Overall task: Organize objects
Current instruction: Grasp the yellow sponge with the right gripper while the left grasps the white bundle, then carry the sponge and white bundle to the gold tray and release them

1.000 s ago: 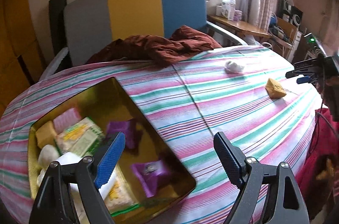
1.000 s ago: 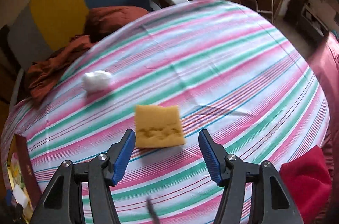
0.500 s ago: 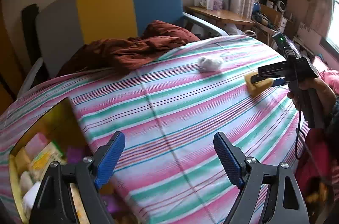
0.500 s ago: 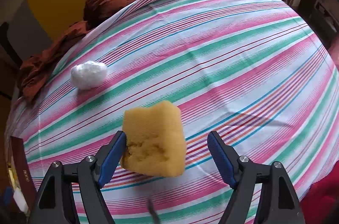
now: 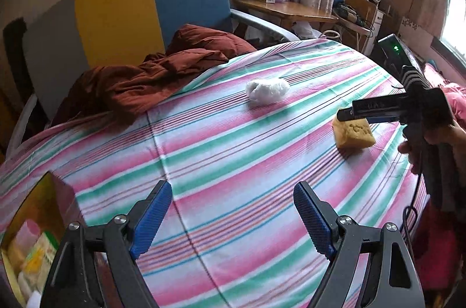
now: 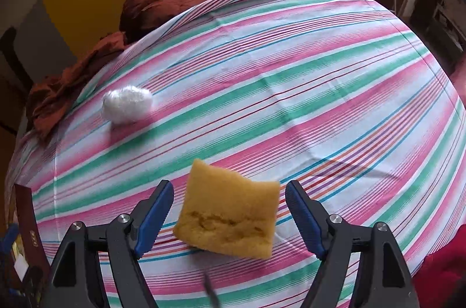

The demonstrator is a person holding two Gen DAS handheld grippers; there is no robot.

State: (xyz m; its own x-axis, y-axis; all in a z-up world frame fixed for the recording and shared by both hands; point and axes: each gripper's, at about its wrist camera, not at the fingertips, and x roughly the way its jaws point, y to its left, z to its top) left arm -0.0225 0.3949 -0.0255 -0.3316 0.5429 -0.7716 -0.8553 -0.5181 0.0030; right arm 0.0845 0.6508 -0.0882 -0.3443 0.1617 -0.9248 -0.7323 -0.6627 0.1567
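Yellow square sponge-like pad with a dented face sits on the striped cloth directly between the 2 blue-padded fingers of the right gripper, whose jaws stand spread wide with a clear gap on each side — neither pad touches it, so it is released, not grasped. From the left wrist view the same pad lies near the right edge of the bed, just under the right gripper's dark fingertips, with a person's hand wrapped around the handle. The left gripper hangs above bare cloth with its jaws wide apart and nothing between them. At the lower left corner of that view is an open gold-lined rectangular tin box holding small wrapped packets, well apart from the yellow pad. The pink, green and white striped bedsheet covers the whole surface. Farther on, a crumpled white plastic-wrapped lump rests alone on the sheet — beyond and left of the yellow pad in the right wrist view. Past it a rumpled rust-brown blanket is piled at the far edge against a grey, yellow and blue panelled headboard. Behind that stands a wooden side table with white boxes, under a curtained window.
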